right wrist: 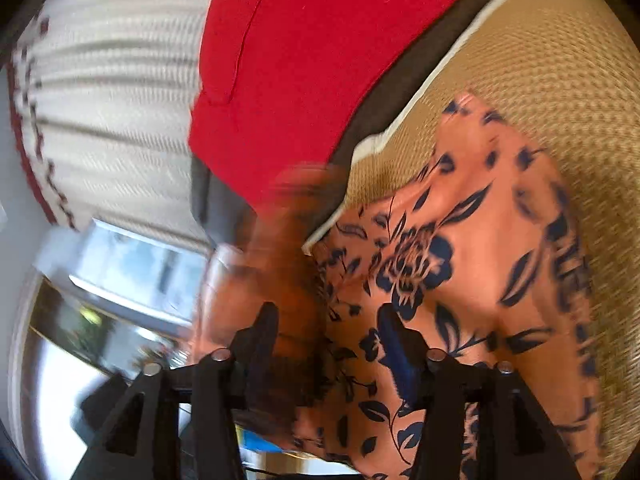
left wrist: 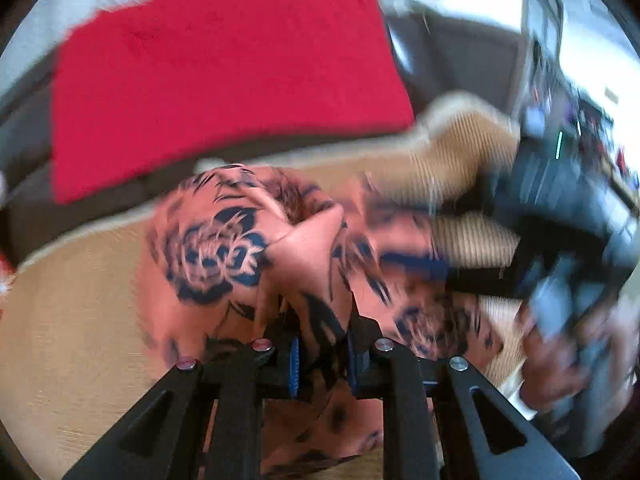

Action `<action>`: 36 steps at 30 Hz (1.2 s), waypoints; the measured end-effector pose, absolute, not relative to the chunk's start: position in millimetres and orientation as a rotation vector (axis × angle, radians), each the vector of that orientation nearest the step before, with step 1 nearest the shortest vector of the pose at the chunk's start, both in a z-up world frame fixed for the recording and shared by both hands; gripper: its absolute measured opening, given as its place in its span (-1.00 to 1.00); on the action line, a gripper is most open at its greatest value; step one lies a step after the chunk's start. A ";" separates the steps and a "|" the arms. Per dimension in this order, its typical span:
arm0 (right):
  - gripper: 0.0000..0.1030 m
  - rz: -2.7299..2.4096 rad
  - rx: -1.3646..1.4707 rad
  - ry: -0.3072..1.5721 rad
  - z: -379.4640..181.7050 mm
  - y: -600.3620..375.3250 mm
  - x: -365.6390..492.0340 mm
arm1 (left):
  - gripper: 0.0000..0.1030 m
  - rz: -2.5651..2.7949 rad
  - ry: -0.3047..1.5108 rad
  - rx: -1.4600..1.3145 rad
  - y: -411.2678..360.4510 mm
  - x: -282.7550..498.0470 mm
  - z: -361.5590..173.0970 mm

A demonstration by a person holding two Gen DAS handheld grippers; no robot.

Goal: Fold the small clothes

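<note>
1. On the far left of the left wrist view, a tan woven mat [left wrist: 72,320] lies flat, with a pale edge along its top.
2. Above it sits a big red cloth [left wrist: 224,80] on a dark surface [left wrist: 24,132]. The red cloth is apart from the mat.
3. In the middle lies the task's thing, the pink flowered cloth [left wrist: 208,248]. It has dark blue flowers and it rests bunched up on the mat.
4. The left gripper [left wrist: 318,316] is low in the middle. Its two black fingers are close together with a fold of the pink flowered cloth pinched between them.
5. On the right of that view the right gripper [left wrist: 480,276] reaches in. It is very blurry. Its dark tip meets the pink flowered cloth, but I cannot tell if its jaws are closed.
6. In the right wrist view, a white ribbed cloth [right wrist: 112,100] with a red edge is on the left.
7. Next comes the red cloth again, then a brown blurry hand just in front of the black fingers [right wrist: 264,332].
8. The fingers stand wide apart here, and the pink flowered cloth covers the right one. I cannot tell if they hold anything.
9. On the far right, the mat lies under the pink flowered cloth.
</note>
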State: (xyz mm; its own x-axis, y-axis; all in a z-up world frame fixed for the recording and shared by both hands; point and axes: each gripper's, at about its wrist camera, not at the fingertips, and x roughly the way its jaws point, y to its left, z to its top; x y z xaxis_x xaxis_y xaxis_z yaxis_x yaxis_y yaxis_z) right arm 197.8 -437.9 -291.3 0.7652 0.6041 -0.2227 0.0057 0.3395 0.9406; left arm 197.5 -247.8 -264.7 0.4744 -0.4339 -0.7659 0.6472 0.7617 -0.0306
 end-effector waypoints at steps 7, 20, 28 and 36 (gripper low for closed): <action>0.46 0.498 1.275 0.679 -304.3 -444.2 213.4 | -0.19 -0.822 0.852 0.136 -194.7 190.2 -248.5; 0.44 0.298 1.061 0.727 -295.3 -427.0 244.7 | 0.47 -0.572 0.831 -0.059 -98.1 260.9 -289.1; 0.46 0.458 1.002 0.852 -309.4 -401.3 301.2 | 0.47 -0.673 0.810 -0.024 -110.2 266.8 -299.8; -0.58 0.431 0.718 0.849 -290.5 -337.0 304.7 | 0.47 -0.698 0.813 -0.052 -107.6 271.1 -295.8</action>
State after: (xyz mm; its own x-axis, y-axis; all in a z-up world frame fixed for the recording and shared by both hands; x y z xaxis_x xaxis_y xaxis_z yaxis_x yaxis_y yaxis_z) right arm 304.7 -337.0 -290.5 0.5976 0.6065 -0.5244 -0.0653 0.6887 0.7221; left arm 271.1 -107.6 -295.8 0.4790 -0.5909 -0.6491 0.5525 0.7776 -0.3001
